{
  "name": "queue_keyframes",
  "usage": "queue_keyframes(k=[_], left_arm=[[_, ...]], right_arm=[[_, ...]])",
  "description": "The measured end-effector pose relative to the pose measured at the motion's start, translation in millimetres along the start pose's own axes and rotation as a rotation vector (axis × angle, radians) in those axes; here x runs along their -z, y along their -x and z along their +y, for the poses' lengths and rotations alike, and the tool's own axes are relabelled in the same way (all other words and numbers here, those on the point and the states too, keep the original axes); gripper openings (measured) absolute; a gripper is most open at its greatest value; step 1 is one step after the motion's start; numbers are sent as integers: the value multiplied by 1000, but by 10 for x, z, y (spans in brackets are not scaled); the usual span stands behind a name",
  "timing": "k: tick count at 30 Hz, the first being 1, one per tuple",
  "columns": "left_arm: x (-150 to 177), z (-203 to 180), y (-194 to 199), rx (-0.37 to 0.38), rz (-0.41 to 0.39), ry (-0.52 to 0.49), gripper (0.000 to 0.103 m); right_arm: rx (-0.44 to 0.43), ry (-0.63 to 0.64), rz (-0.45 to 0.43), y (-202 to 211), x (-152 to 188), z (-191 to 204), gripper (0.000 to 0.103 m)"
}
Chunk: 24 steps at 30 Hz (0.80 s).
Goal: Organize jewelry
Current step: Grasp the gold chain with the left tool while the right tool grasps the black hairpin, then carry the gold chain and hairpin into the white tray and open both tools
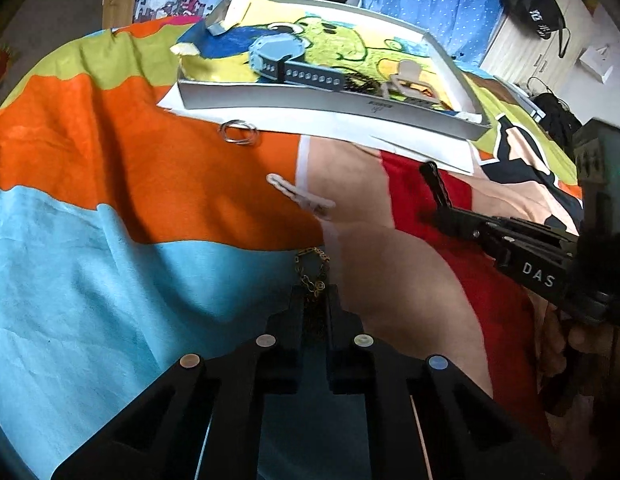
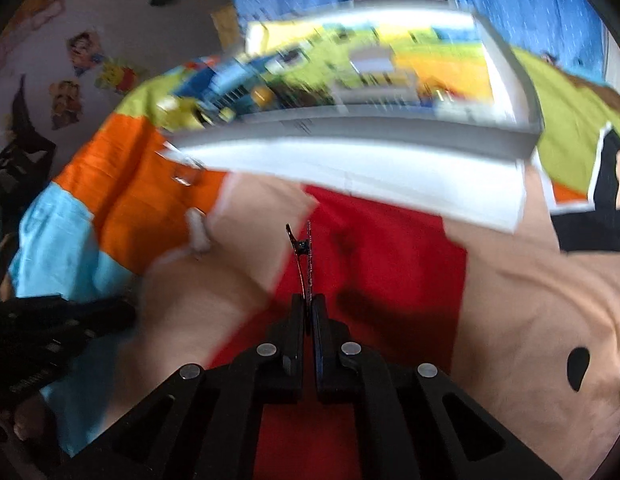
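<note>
My left gripper (image 1: 315, 294) is shut on a dark gold chain bracelet (image 1: 313, 268), which hangs out over the blue part of the bedspread. My right gripper (image 2: 309, 306) is shut on a slim black hair clip (image 2: 304, 252) that stands up from its tips above the red patch. In the left wrist view the same hair clip (image 1: 435, 184) sticks up from the right gripper (image 1: 442, 214). Farther back lies a shallow grey tray (image 1: 330, 100) holding a blue watch (image 1: 278, 56) and other pieces. The right wrist view is blurred, and the tray (image 2: 370, 128) shows there only as a smear.
A pair of silver rings (image 1: 238, 132) lies on the orange cloth before the tray. A white hair clip (image 1: 300, 196) rests near the orange and peach border. White paper (image 1: 350, 128) sits under the tray. Blue curtains hang behind the bed.
</note>
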<state>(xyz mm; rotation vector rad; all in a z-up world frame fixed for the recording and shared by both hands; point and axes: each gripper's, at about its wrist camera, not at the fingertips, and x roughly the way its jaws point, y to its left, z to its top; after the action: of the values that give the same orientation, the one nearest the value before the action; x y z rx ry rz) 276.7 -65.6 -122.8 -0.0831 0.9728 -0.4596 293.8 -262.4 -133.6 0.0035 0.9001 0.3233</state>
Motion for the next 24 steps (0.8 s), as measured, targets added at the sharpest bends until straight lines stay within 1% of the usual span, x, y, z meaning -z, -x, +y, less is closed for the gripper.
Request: queue_keyframes(k=[4, 7, 10, 14, 18, 24], left_arm=[[-17, -85, 84, 21, -27, -8, 6], [-45, -164, 222, 38, -67, -3, 6], [-87, -245, 317, 31, -95, -5, 6], [-153, -292, 386, 15, -114, 16, 5], [-324, -367, 466, 31, -147, 46, 6], [-673, -498, 612, 51, -198, 32, 5]], right_arm=[[-19, 17, -40, 128, -8, 129, 4], [-25, 23, -69, 210, -34, 164, 4], [-29, 21, -117, 262, -83, 231, 4], [-39, -4, -164, 321, -140, 193, 4], [-51, -38, -208, 424, -169, 89, 4], [-41, -90, -290, 599, -247, -112, 4]])
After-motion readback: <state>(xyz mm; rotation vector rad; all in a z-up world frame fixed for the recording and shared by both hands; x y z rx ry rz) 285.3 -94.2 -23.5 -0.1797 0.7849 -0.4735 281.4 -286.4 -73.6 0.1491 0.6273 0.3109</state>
